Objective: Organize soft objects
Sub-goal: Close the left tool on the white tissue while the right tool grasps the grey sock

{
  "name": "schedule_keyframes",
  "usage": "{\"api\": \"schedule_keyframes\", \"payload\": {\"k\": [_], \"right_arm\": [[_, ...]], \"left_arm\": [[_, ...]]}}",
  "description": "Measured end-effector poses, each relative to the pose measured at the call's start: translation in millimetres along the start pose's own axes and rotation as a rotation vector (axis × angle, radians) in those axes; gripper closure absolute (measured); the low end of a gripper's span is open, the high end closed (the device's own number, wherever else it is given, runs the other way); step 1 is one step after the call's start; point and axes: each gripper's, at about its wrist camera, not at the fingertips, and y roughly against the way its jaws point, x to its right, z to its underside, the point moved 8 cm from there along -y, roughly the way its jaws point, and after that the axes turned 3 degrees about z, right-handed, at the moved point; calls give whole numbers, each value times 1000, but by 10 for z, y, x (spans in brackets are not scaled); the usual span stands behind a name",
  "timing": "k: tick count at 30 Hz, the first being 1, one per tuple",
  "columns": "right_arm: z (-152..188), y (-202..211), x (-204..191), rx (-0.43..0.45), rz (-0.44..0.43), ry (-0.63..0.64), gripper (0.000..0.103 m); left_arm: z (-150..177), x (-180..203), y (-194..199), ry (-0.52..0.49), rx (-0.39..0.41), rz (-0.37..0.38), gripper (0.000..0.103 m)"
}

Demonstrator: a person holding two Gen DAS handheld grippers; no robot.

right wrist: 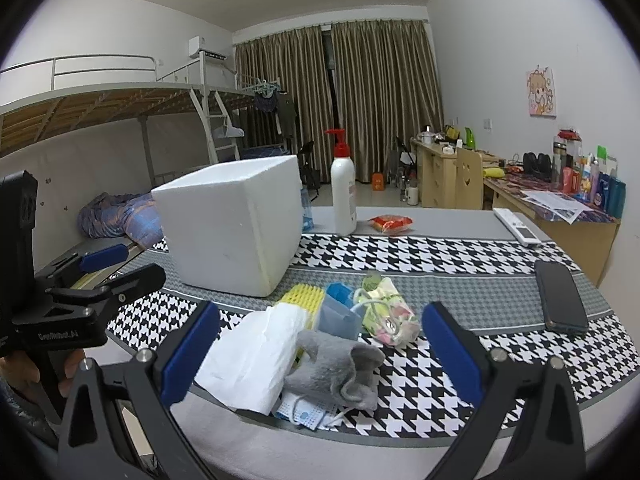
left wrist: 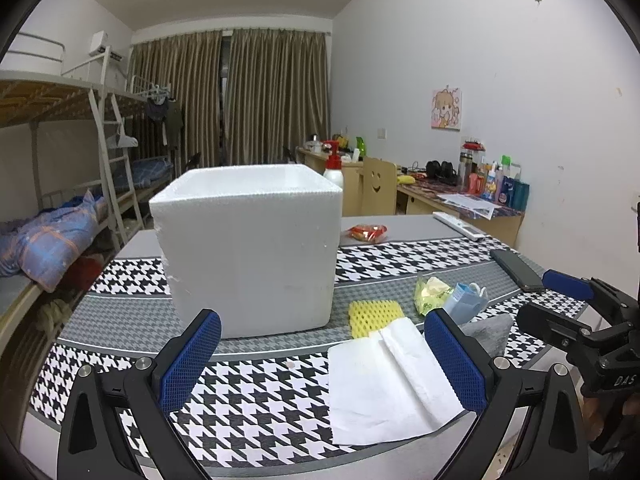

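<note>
The left gripper point(left wrist: 322, 350) hangs above the near edge of the table point(left wrist: 256, 396), its jaws spread wide with nothing between the blue pads point(left wrist: 188, 364). The right gripper point(right wrist: 320, 350) is likewise wide open and holds nothing. In the left wrist view the right gripper appears at 3 o'clock, a hand point(left wrist: 596, 412) partly visible beneath it.

The foam box point(left wrist: 250, 248) stands upright on the houndstooth cloth point(left wrist: 248, 400), its top open. In the left wrist view it sits at 12 o'clock from the left gripper, just past the pads.

The soft items lie in a loose cluster beside the box, at 1 to 2 o'clock from the left gripper:
- White tissue point(left wrist: 388, 380): flat on the cloth; the inner pad of the left gripper overlaps its right edge in the view.
- Yellow foam net point(left wrist: 374, 314): touching the far edge of the tissue, just beside the box.
- Blue face mask point(left wrist: 466, 300): folded, right of the net.
- Yellow-green packet point(left wrist: 430, 294): beside the mask, on its far side.
- Grey cloth pouch point(right wrist: 340, 372): at 12 o'clock between the right gripper's pads, lying partly over the tissue and over a second blue mask point(right wrist: 304, 414).

Well apart from the cluster: a phone point(right wrist: 560, 296) at 2 o'clock in the right wrist view, a remote control point(right wrist: 516, 226), a red snack packet point(right wrist: 392, 222) and a pump bottle point(right wrist: 343, 192) behind the box.
</note>
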Motion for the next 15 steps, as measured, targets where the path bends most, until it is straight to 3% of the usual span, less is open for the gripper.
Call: {"api": "schedule_keyframes", "payload": {"k": [15], "right_arm": [[125, -170, 78, -60, -1, -20, 1]], "left_arm": [[244, 173, -283, -4, -114, 63, 1]]}}
